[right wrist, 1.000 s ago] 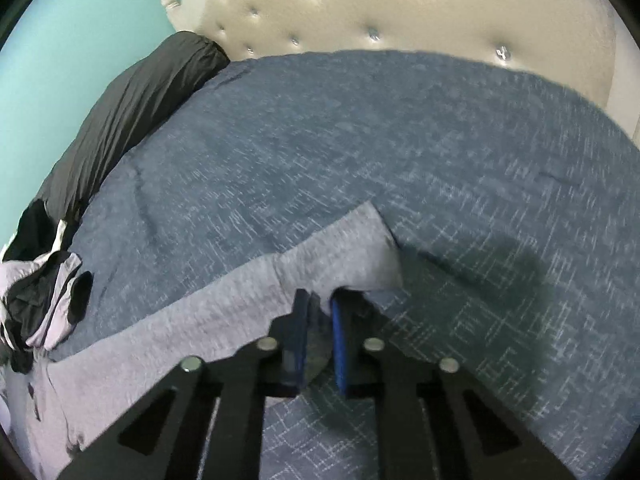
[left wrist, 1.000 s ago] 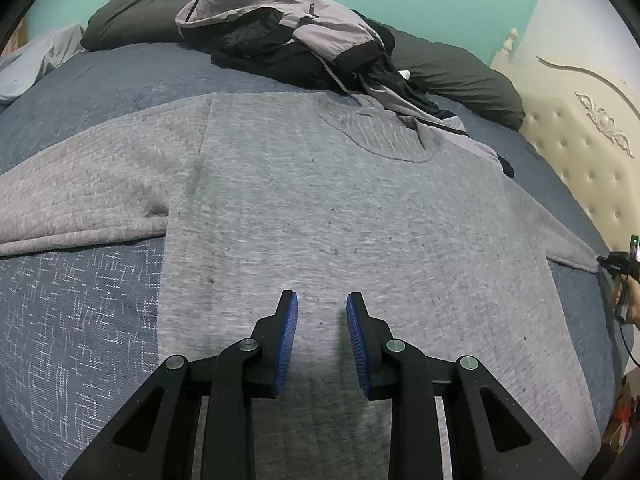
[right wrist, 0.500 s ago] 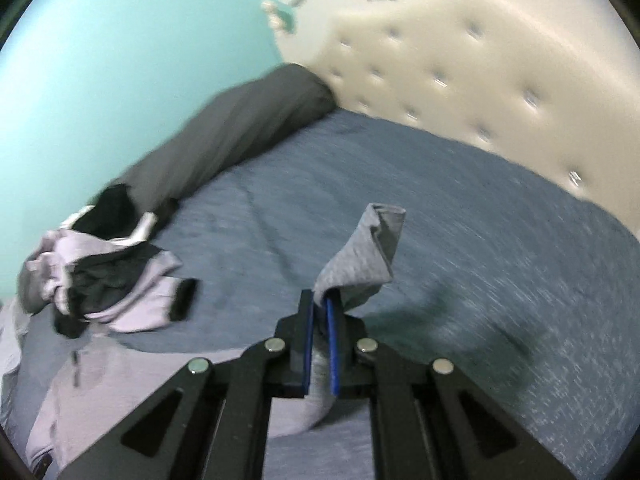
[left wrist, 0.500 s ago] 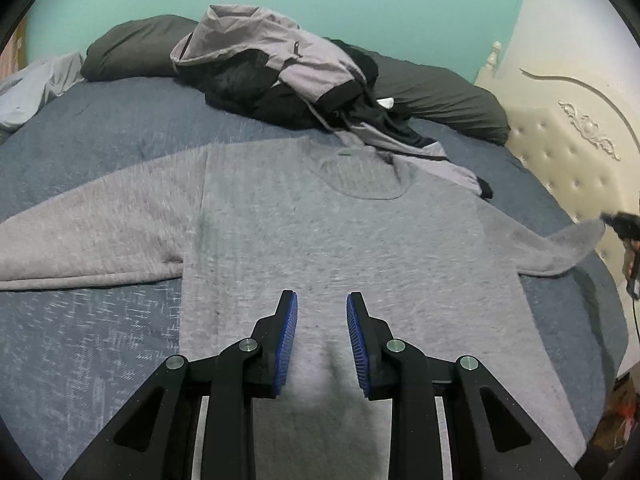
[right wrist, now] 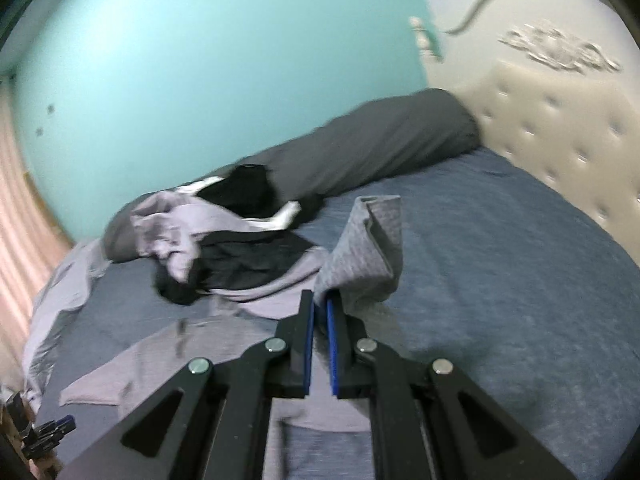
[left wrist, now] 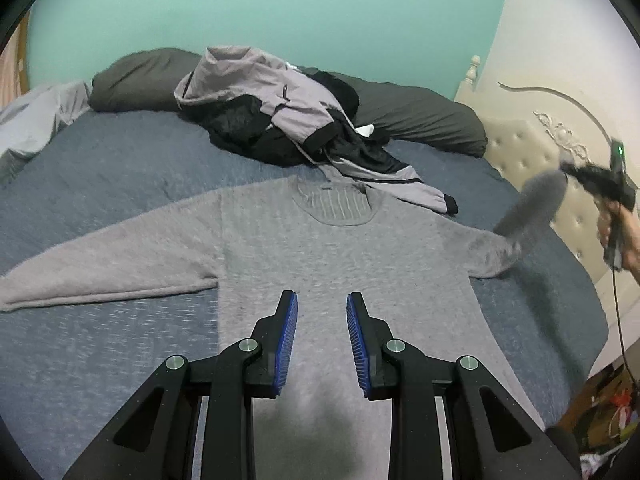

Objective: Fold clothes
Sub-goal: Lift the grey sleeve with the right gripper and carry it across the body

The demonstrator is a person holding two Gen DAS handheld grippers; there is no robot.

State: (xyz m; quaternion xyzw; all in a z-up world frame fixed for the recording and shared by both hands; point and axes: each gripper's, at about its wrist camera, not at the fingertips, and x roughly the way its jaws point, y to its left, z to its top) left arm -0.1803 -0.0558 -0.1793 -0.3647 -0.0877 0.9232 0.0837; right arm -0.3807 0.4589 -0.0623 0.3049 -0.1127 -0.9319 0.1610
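Observation:
A grey long-sleeved sweater (left wrist: 340, 264) lies flat on the blue bedspread (left wrist: 100, 184), collar toward the far pillows. My left gripper (left wrist: 322, 308) hovers open over its lower body, nothing between the blue pads. My right gripper (right wrist: 320, 308) is shut on the sweater's right sleeve near the cuff (right wrist: 372, 244), which stands up above the jaws. In the left wrist view that sleeve (left wrist: 532, 204) is lifted off the bed at the right, held by the right gripper (left wrist: 568, 172) in a person's hand (left wrist: 624, 236). The left sleeve (left wrist: 108, 260) lies stretched out flat.
A lilac and black jacket (left wrist: 280, 120) is heaped just beyond the collar. Dark pillows (left wrist: 420, 116) line the far edge under a turquoise wall. A cream tufted headboard (left wrist: 532, 148) stands at the right. A pale grey cloth (left wrist: 36, 120) lies at the far left.
The right gripper has lifted the right sleeve off the bed and swung it up and inward toward the sweater's body. The left gripper has risen and pulled back, staying open.

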